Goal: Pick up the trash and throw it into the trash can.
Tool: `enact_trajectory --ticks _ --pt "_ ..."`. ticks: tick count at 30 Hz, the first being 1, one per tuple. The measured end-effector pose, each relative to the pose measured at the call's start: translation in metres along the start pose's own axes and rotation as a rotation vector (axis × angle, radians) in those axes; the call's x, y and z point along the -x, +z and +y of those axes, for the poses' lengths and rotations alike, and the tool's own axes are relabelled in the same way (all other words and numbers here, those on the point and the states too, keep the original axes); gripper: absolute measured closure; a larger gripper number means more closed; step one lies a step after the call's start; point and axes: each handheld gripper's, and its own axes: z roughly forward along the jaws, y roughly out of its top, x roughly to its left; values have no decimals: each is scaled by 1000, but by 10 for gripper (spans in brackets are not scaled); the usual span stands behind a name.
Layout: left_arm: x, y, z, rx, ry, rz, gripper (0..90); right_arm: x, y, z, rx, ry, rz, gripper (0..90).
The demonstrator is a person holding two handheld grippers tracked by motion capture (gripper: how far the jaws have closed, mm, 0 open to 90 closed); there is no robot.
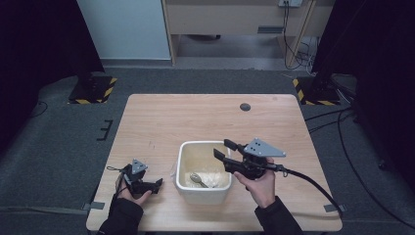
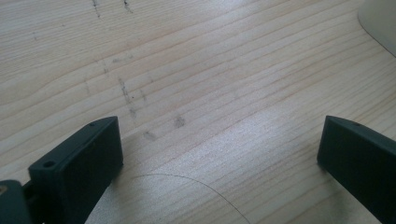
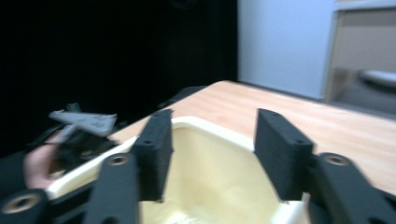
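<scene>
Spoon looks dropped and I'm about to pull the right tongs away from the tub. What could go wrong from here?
1. The right tongs hang open just over the tub; a careless pull-back could catch the rim and shift it.
2. The spoon lies in the pale mush, so regrasping it may be messy.
3. The tub sits near the table front edge; a nudge toward you might tip it off.

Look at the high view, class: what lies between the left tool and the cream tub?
Bare wooden table. In the high view, nothing sits between the left tool and the cream tub; a spoon lies inside the tub.
</scene>
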Motion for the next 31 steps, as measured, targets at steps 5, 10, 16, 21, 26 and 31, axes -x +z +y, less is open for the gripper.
enact_trajectory --ticks 5,10,16,21,26,31 --pt "0 0 0 0 0 1 0 22 -10 1 38 33 -86 309" --pt "0 0 0 0 0 0 0 53 -15 -12 -4 52 -198 244" --pt "0 0 0 0 0 0 0 91 -9 -48 -170 63 -329 225" --pt "0 0 0 0 0 0 0 106 -5 -73 -275 77 -386 232" --pt "0 0 0 0 0 0 0 115 -5 -87 -330 94 -410 233" --pt "0 0 0 0 0 0 0 123 -6 -98 -373 114 -430 234"
